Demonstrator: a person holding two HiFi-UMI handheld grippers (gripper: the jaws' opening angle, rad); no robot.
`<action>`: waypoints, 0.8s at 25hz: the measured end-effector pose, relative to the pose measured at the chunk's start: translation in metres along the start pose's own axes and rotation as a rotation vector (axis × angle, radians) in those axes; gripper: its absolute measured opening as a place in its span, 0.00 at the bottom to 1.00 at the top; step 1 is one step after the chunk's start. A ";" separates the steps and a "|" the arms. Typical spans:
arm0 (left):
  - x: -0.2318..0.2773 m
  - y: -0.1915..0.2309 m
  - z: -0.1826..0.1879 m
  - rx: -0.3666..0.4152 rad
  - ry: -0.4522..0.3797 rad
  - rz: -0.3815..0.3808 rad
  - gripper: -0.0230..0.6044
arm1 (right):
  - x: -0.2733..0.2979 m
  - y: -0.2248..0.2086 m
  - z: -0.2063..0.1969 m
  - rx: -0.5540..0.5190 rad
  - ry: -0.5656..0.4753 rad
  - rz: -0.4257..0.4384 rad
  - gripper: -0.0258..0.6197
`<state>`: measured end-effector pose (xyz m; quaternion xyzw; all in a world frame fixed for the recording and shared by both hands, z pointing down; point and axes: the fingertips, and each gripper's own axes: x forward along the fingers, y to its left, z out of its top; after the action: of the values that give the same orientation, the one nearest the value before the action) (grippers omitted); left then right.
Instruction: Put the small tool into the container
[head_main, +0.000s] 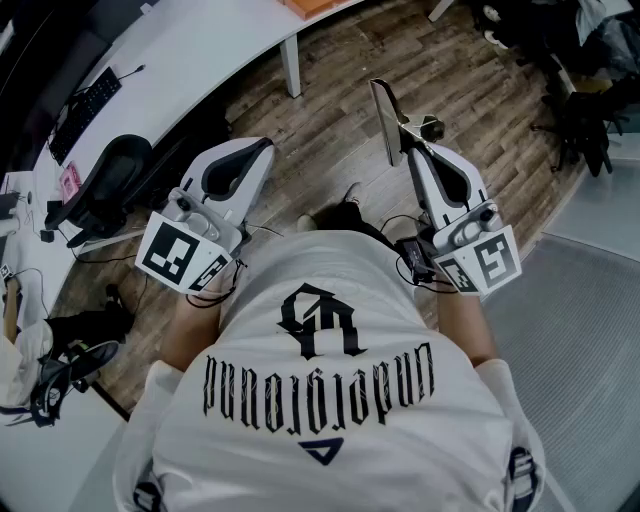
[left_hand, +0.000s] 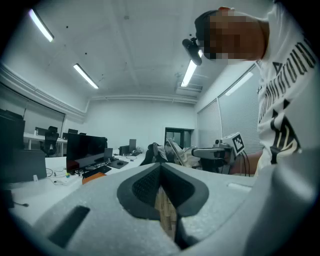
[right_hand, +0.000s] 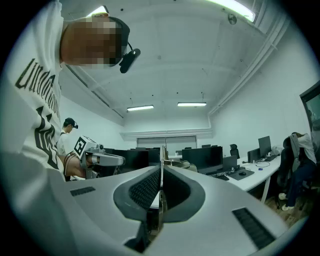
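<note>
I hold both grippers level in front of my body, above a wooden floor (head_main: 330, 90). My right gripper (head_main: 412, 150) is shut on the small tool (head_main: 385, 120), a thin flat metal blade that sticks out past its tips. In the right gripper view the blade (right_hand: 161, 167) shows edge-on between the closed jaws of the right gripper (right_hand: 161, 175). My left gripper (head_main: 262, 148) is shut with nothing in it; in its own view the left gripper (left_hand: 161, 172) shows only floor below the pads, and the tool (left_hand: 172, 146) appears off to the right. No container is in view.
A white desk (head_main: 200, 50) with a keyboard (head_main: 85, 112) runs along the upper left, with a black office chair (head_main: 100, 190) beside it. Dark bags (head_main: 580, 120) lie at the upper right and a grey mat (head_main: 590, 320) at the right. Both gripper views show desks with monitors.
</note>
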<state>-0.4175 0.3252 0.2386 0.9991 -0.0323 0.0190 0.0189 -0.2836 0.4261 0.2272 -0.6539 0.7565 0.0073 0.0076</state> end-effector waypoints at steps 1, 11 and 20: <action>0.002 -0.001 0.001 0.000 -0.001 -0.001 0.06 | 0.000 -0.002 0.001 -0.001 -0.002 0.000 0.06; 0.032 -0.004 0.000 -0.012 0.013 -0.015 0.06 | -0.003 -0.028 -0.003 0.002 0.008 -0.007 0.06; 0.097 0.001 -0.003 -0.029 0.036 -0.017 0.06 | -0.005 -0.091 -0.006 0.037 -0.002 -0.009 0.06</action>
<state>-0.3208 0.3186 0.2454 0.9985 -0.0238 0.0363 0.0341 -0.1923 0.4180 0.2331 -0.6569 0.7537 -0.0058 0.0204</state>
